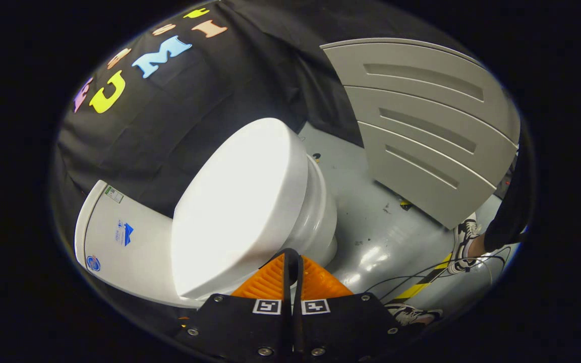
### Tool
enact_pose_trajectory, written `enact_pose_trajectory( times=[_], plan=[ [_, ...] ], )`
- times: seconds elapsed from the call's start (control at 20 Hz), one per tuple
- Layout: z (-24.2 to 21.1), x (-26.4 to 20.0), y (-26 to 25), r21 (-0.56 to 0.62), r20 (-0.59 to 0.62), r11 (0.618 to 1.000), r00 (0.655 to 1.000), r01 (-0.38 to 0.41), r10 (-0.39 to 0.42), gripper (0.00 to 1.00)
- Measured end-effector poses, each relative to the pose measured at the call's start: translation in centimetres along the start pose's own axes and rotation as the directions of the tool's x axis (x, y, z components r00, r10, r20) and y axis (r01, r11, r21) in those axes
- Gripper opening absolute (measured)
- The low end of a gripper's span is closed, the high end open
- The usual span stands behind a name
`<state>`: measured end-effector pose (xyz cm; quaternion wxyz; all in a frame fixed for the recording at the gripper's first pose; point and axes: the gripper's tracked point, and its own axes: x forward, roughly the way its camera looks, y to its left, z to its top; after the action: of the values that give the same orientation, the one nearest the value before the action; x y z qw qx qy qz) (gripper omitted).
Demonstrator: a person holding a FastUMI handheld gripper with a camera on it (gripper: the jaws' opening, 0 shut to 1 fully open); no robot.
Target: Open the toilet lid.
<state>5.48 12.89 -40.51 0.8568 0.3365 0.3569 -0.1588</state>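
I am counting one white toilet (250, 201) with one lid (235, 201), one grey cabinet (421, 126) showing three drawer fronts at upper right, two shoes (464, 242) at lower right, and two gripper fingers (270, 282) closing together at bottom centre.

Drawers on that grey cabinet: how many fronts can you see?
3, stacked on the grey cabinet beyond the toilet lid: top drawer, middle drawer, bottom drawer. More could be hidden. The gripper is shut at the lid's edge.
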Motion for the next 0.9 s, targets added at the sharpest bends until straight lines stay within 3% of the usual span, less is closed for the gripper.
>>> enact_pose_trajectory(
  times=[0.65,0.9],
  plan=[
    [1.7,-2.5,2.3,-0.176,0.081,0.982,0.995,0.074,-0.060,0.00],
    [2.5,-4.1,3.7,-0.189,0.116,0.976,0.990,0.105,-0.084,0.01]
  ],
)
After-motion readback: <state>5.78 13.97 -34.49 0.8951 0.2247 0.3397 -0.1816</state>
